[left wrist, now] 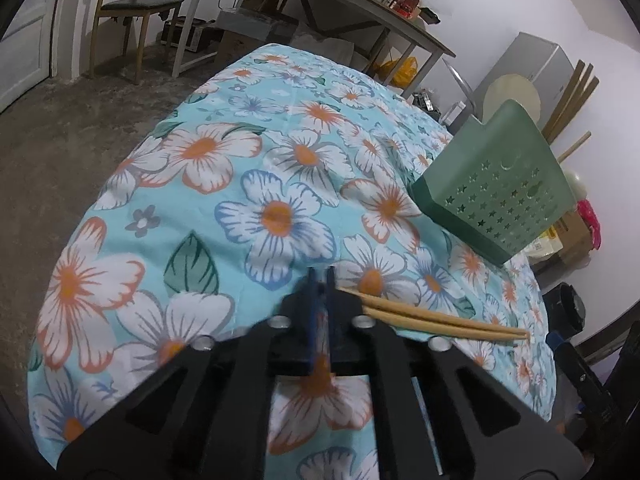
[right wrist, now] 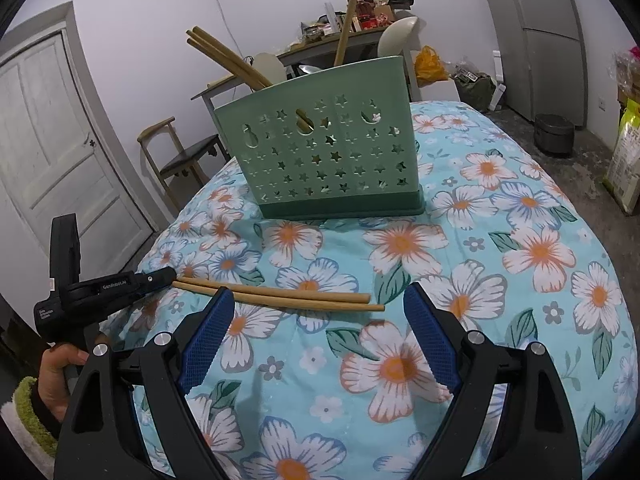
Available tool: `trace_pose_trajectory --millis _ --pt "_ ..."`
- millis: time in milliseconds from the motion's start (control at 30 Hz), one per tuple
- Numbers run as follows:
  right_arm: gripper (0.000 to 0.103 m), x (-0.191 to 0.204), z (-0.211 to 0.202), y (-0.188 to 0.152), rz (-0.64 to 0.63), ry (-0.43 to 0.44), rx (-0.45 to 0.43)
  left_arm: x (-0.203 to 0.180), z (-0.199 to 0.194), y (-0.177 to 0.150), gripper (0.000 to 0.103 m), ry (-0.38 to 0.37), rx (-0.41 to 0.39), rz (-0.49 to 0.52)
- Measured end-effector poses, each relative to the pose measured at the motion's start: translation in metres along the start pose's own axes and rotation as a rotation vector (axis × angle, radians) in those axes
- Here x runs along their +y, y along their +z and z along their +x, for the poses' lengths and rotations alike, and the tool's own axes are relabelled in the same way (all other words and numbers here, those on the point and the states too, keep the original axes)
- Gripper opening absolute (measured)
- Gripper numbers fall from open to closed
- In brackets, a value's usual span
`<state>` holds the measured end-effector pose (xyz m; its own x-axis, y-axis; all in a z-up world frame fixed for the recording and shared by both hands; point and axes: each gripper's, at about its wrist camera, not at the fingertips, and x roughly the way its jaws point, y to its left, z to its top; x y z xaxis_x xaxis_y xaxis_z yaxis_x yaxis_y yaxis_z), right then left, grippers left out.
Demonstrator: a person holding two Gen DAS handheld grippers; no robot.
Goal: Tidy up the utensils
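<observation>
Two loose wooden chopsticks (left wrist: 440, 320) (right wrist: 300, 298) lie side by side on the flowered tablecloth (right wrist: 520, 248). My left gripper (left wrist: 322, 274) (right wrist: 170, 274) is shut at their near ends. The sticks run out sideways from under its right finger, and nothing shows between the pads. My right gripper (right wrist: 319, 289) is open just above the cloth, and the chopsticks lie across the gap right in front of its blue pads (right wrist: 208, 336). Further back stands a green perforated utensil holder (left wrist: 500, 188) (right wrist: 328, 152), upright, with more chopsticks (right wrist: 224, 56) and white spoons (right wrist: 400, 36) in it.
A person's hand (right wrist: 56, 372) in a green-cuffed sleeve holds the left gripper's handle. The table's edge falls away close to the left of the chopsticks. A chair (right wrist: 184, 156), a cluttered side table (left wrist: 360, 8) and a grey fridge (right wrist: 548, 40) stand around the table.
</observation>
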<state>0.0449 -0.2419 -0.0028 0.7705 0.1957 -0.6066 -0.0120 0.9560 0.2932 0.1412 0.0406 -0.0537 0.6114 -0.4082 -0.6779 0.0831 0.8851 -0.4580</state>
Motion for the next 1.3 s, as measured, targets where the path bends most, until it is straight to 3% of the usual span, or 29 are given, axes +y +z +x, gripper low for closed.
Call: trace_pose_trajectory --millis 467,733,1033,1300 --pt "0.084 0.009 -0.007 -0.007 -0.007 0.000 0.005 -0.002 -0.024 -0.022 0.000 -0.042 0.034 0.039" --pt "0.084 0.006 0.003 -0.012 0.017 -0.041 0.073 0.004 -0.028 -0.026 0.000 -0.045 0.034 0.031" --pt "0.093 -0.006 0.022 -0.023 0.082 -0.056 0.175 0.000 -0.028 -0.029 0.020 -0.075 0.024 0.049" --pt "0.097 -0.004 0.026 -0.027 0.077 -0.061 0.164 -0.003 -0.028 -0.030 0.032 -0.099 0.017 0.054"
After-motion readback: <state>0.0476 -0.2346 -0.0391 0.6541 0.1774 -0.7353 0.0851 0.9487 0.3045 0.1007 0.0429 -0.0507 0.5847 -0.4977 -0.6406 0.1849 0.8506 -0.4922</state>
